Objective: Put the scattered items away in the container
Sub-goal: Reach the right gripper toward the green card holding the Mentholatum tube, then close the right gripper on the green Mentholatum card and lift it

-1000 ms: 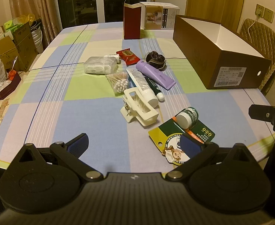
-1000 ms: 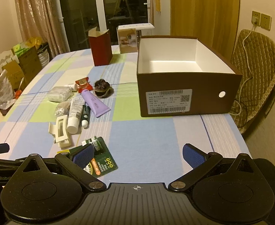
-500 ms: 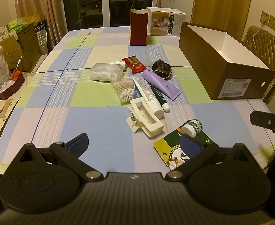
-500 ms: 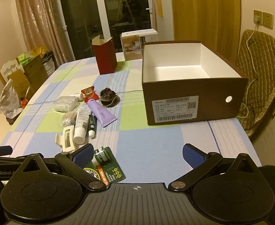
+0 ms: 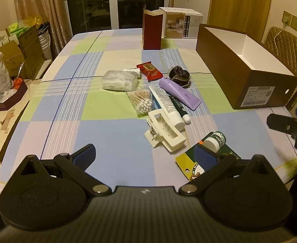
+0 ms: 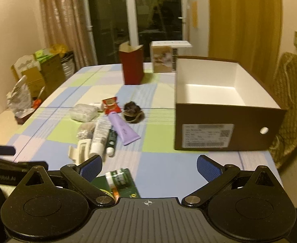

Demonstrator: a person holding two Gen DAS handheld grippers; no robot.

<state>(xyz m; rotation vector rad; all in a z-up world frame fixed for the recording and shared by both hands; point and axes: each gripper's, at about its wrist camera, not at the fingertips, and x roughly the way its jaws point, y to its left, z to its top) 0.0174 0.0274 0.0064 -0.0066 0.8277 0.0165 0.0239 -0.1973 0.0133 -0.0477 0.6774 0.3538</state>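
The brown box [image 6: 225, 133] is the place where all the little things should go. It stands open on the right side of the counter [image 5: 112, 133], white inside, and it looks empty, so the tidy-up seems to be just starting.

The little things lie in a bunch in the middle of the counter, to the left of the box and apart from it. Nearest are a small green bottle [image 5: 216, 139] lying on a green and yellow card [image 5: 191, 165], and a white hair clip [image 5: 164, 131]. Behind the clip lie a white tube [image 5: 167, 106], a dark green pen-like stick [image 5: 178, 108] and a purple tube [image 5: 178, 92], side by side and touching. A bag of cotton swabs [image 5: 141, 101] rests to the left of the white tube. Farther back are a clear bag of white pads [image 5: 120, 80], a red snack packet [image 5: 150, 70] and a dark hair scrunchie [image 5: 178, 75].

The left tongs [image 5: 145, 158] are wide open and hold nothing. They hang low over the near edge, with the right pad above the card. The right tongs [image 6: 149, 167] are wide open and empty too, near the bottle. I think open jaws make sense here, since the bottle is the closest thing to grab first.

At the far end stand a red paper bag [image 5: 152, 31] and a white carton [image 5: 181, 23].
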